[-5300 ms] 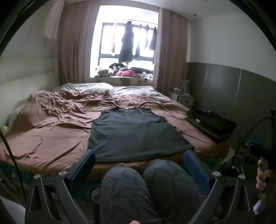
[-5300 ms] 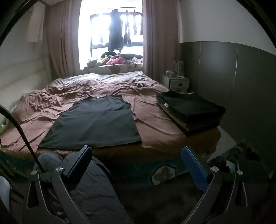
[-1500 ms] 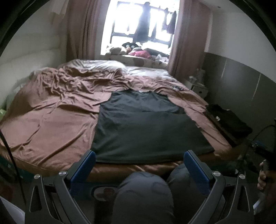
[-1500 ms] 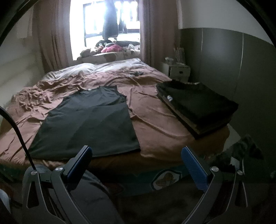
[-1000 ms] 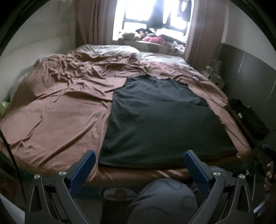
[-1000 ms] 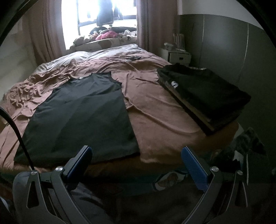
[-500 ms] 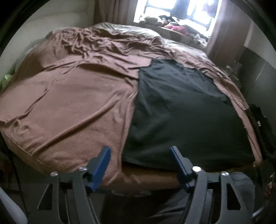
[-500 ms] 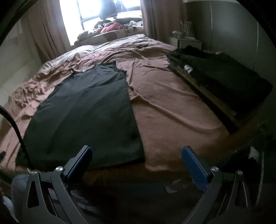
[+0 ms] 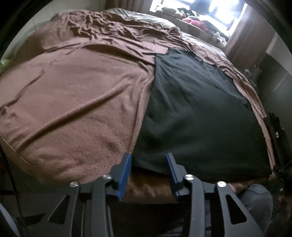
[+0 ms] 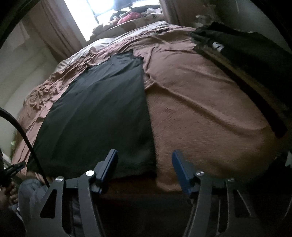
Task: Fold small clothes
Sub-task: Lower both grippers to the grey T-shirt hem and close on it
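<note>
A dark sleeveless top [image 9: 197, 109] [image 10: 102, 113] lies flat on a brown blanket [image 9: 73, 102], its hem along the near edge of the bed. My left gripper [image 9: 148, 157] hangs just over the hem's near left corner, its jaws closing, the corner lying between the blue pads untouched. My right gripper [image 10: 144, 155] is low over the hem's near right corner, its jaws closing too, with that corner between them and no pad pressing on it.
A stack of folded dark clothes [image 10: 251, 54] sits on a board at the bed's right side. The person's knee [image 9: 255, 198] shows below the bed edge. A black cable [image 10: 23, 131] crosses the right wrist view's left side. A window sill holds clutter [image 10: 131, 16].
Both grippers dropped toward the near bed edge and came in over the top's two hem corners. Their jaws narrowed from wide open.
</note>
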`<state>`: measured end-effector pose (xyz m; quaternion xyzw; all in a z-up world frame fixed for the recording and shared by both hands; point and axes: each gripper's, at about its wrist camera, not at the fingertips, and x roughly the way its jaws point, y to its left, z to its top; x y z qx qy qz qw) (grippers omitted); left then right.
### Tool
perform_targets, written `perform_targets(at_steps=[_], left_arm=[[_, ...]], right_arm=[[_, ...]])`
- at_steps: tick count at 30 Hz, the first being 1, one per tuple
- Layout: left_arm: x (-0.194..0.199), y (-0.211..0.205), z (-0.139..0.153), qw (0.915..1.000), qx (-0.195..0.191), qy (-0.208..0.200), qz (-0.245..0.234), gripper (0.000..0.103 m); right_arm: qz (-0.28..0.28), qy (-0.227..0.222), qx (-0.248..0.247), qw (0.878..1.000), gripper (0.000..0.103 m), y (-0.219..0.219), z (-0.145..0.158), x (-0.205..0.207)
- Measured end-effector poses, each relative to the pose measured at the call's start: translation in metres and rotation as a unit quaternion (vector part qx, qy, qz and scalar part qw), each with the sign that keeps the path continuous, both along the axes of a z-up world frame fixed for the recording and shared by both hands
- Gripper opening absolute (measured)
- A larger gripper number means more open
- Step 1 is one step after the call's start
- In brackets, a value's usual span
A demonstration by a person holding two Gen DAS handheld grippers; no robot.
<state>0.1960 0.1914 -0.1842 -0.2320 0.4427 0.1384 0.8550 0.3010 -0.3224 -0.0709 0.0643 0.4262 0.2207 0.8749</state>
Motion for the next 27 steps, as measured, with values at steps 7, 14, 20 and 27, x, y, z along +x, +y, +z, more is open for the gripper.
perform_targets(at_steps=[7,14,20,27], left_arm=[[-0.003,0.009,-0.013,0.999,-0.041,0.004,0.016,0.039],[-0.001,0.019,-0.017,0.9966,-0.078,-0.018,0.019,0.039],[-0.009,0.039,-0.026,0.9872,-0.146,-0.05,0.04,0.022],[-0.017,0.04,-0.026,0.9846,-0.163,-0.054,0.035,0.019]], right_arm=[[0.007,0.034,0.022,0.999,0.05,0.0,-0.017,0.021],[0.017,0.037,0.038,0.998,0.05,0.004,-0.021,0.032],[0.02,0.061,0.084,0.994,0.05,0.0,-0.028,0.04],[0.003,0.09,0.137,0.987,0.05,-0.015,-0.039,0.042]])
